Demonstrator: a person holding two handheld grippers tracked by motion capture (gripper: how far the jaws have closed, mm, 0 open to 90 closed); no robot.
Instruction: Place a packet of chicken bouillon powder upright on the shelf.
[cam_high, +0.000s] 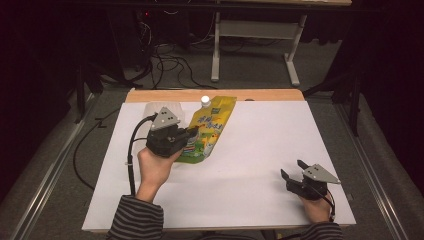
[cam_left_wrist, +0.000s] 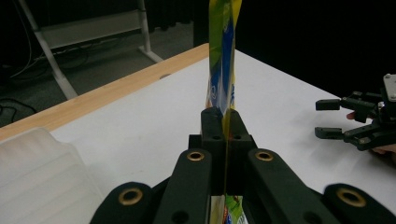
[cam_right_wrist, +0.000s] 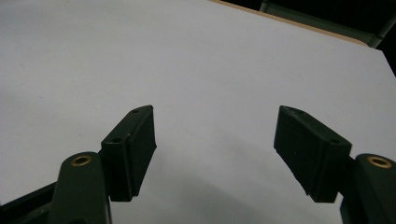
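Translucent ribbed plastic container (cam_high: 155, 111) at table's far left, just behind left gripper (cam_left_wrist: 225, 135). Left gripper jaws pressed together on yellow-green printed foil pouch (cam_high: 207, 131) with white screw cap (cam_high: 205, 100), pinching its edge; pouch lies tilted toward wooden far edge (cam_high: 260, 95) of white tabletop (cam_high: 250, 150). Whether pouch rests fully on table: unclear. Right gripper (cam_high: 291, 169) near front right, well apart, jaws spread wide, holding nothing.

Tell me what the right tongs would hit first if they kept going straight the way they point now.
Probably nothing soon. The right tongs stand open over the bare white table, aimed up and leftward across it. The yellow-green pouch, clamped in the left tongs, lies roughly that way, though depth is hard to judge.
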